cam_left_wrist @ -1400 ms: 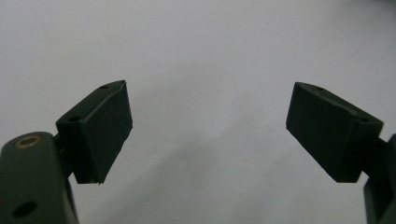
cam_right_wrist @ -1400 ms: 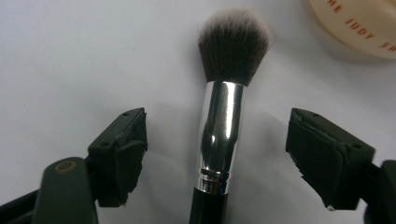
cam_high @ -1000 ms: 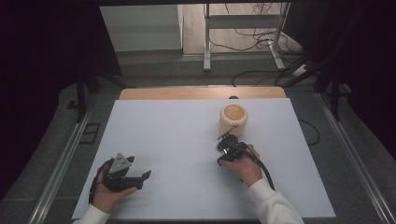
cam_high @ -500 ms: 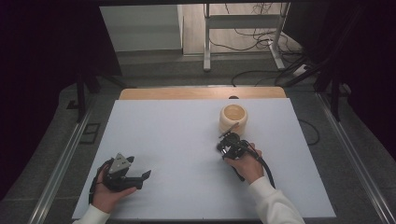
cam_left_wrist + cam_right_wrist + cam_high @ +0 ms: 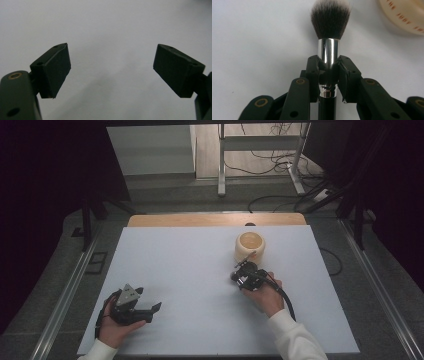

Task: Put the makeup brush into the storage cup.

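Makeup brush [image 5: 329, 42]: 1 item. Dark bristle head with pale tips, polished silver ferrule, black handle. Clamped at the ferrule between both jaws of the right claw [image 5: 328, 66], bristles pointing away from the hand. Held above the white counter [image 5: 180, 270], just beside a cream round container [image 5: 249, 245].

Table [image 5: 200, 270] evenly lit, surroundings dark; gripper views soft, slightly dim.

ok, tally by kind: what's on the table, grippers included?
Grippers: 2, left gripper open, right gripper shut on the brush
Brush: 1
Cup: 1
Total: 4
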Motion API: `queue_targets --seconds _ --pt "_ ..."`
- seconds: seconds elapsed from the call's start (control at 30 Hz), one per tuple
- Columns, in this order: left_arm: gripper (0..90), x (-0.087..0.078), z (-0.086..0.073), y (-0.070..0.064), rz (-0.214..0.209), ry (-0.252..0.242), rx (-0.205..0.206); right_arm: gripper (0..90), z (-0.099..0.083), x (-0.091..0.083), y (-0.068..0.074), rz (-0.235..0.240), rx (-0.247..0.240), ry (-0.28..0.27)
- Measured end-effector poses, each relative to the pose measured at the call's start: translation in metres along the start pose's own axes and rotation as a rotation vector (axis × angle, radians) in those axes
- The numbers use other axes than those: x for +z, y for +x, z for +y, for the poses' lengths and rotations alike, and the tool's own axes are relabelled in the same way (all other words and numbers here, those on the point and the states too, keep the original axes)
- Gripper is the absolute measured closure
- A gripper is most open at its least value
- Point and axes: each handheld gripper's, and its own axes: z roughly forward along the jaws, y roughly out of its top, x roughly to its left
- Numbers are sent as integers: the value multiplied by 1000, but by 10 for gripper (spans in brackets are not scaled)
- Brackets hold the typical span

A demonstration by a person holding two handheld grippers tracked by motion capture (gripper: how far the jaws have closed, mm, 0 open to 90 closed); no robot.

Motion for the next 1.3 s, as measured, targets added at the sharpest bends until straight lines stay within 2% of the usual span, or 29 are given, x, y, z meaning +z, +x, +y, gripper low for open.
queue_targets --seconds 0.57,1.3 --pt "149 0 0 0 1 0 1 716 -1 -38 1 18 -32 -126" --pt "150 0 0 -1 0 1 0 716 -6 -59 -7 51 -10 -245"
